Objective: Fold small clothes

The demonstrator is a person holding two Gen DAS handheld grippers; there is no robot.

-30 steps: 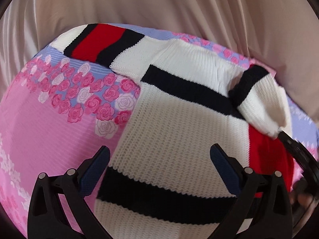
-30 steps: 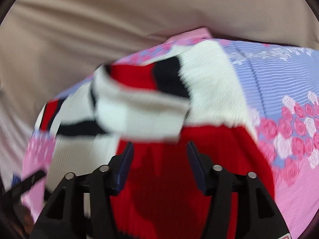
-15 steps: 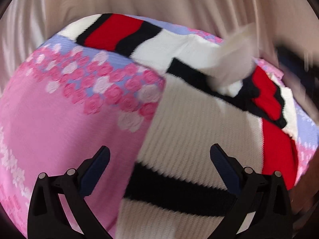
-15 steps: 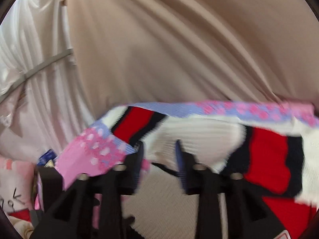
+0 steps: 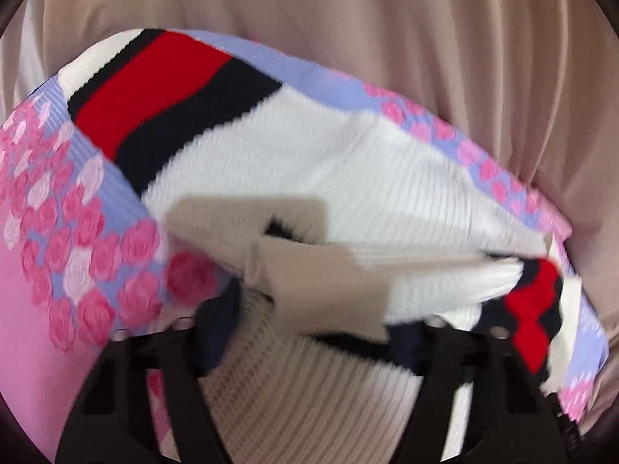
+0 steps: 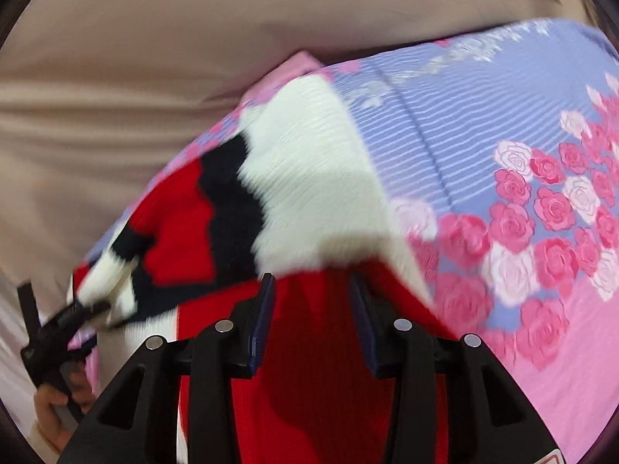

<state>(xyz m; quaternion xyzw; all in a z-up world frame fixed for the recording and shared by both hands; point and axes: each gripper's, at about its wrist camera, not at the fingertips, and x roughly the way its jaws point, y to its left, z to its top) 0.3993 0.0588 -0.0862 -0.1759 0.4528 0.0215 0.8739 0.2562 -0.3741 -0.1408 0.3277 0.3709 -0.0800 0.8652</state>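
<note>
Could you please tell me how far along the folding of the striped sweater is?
Early stage. Done: the sweater lies on the floral sheet, one sleeve thrown across its body. In hand: the left hand-held gripper is closing around knit fabric; the right hand-held gripper, opening, straddles the red part. Left: the other sleeve, then the body.

Black angular frames are seen on both the left gripper (image 5: 309, 332) and right gripper (image 6: 311, 309), fitted with dark blue pads (image 6: 261, 321) and silver pins (image 6: 224, 325) behind them
</note>
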